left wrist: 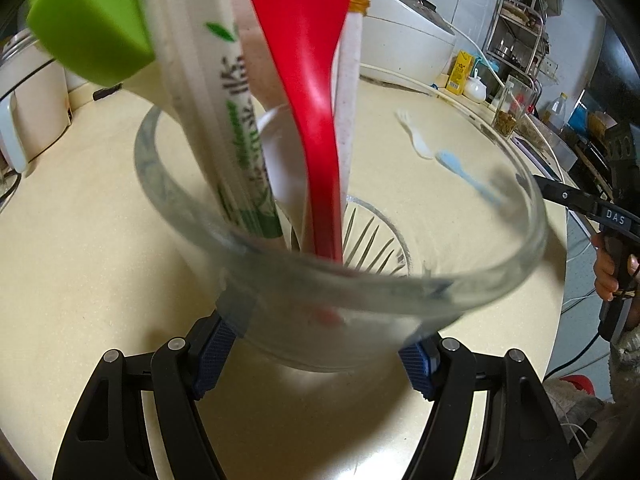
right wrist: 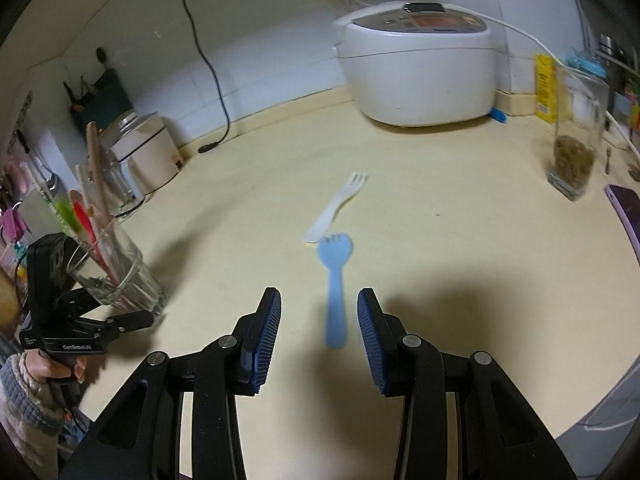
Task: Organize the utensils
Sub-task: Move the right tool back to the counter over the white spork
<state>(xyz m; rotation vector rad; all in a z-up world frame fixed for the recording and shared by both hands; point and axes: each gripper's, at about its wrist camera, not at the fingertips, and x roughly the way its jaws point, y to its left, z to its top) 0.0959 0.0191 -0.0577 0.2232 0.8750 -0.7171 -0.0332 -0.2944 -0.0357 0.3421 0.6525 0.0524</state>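
The left tool (left wrist: 320, 354) is clamped on a clear glass (left wrist: 340, 280) standing on the cream table (left wrist: 80, 240), its pads against the glass walls; a red spoon (left wrist: 316, 100) and wrapped chopsticks (left wrist: 224, 120) stand inside. The right tool (right wrist: 319, 340) is spread wide, holding nothing, with a blue spork (right wrist: 335, 280) lying between its fingers and a white fork (right wrist: 336, 208) just beyond, touching the spork's head

Red spoon (left wrist: 316, 120) top cut off; glass (left wrist: 360, 288) rim blurred; blue fork (right wrist: 335, 280) handle blurred.

White rice cooker (right wrist: 416, 68), yellow carton (right wrist: 546, 88), jar (right wrist: 576, 144) on counter (right wrist: 460, 240)
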